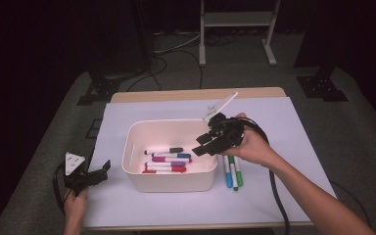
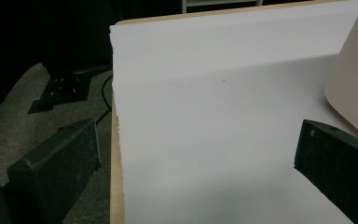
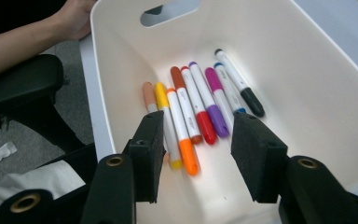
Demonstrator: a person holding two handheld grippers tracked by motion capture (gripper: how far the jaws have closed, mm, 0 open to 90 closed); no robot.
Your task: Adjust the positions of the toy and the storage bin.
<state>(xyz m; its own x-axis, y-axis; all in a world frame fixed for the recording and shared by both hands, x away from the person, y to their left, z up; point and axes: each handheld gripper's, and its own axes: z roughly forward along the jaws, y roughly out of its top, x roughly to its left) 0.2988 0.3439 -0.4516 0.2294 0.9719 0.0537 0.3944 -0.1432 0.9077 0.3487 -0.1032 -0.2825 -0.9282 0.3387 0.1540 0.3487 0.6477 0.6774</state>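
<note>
My right hand-held gripper (image 1: 206, 143) hangs over the right end of the white bin (image 1: 135, 147), its jaws spread apart with nothing between them; in the right gripper view they frame the bin floor from above. The bin (image 3: 307, 70) sits near the middle of the worktop (image 1: 284, 117), a little toward the near edge, on the white sheet that covers the top. On its floor the markers (image 3: 200, 102) lie side by side in one row, touching or nearly so: a peach one, a yellow one, an orange one, a brown one, a red one, a purple one, a magenta one, a blue one and a black-capped one at the far end of the row. From the high view I can pick out the black-capped marker (image 1: 164, 150) closest to the far wall and the red one (image 1: 165, 169) closest to the near wall. Just outside the bin's right wall, two more markers, a blue one (image 1: 228, 172) and a green one (image 1: 237, 172), lie parallel on the sheet, close beside each other, partly under my right hand. My left hand-held gripper (image 1: 100, 172) rests at the near left corner of the worktop, well apart from the bin's left wall, its jaws wide apart and holding nothing, pointed across the bare white sheet (image 2: 223, 116)
</note>
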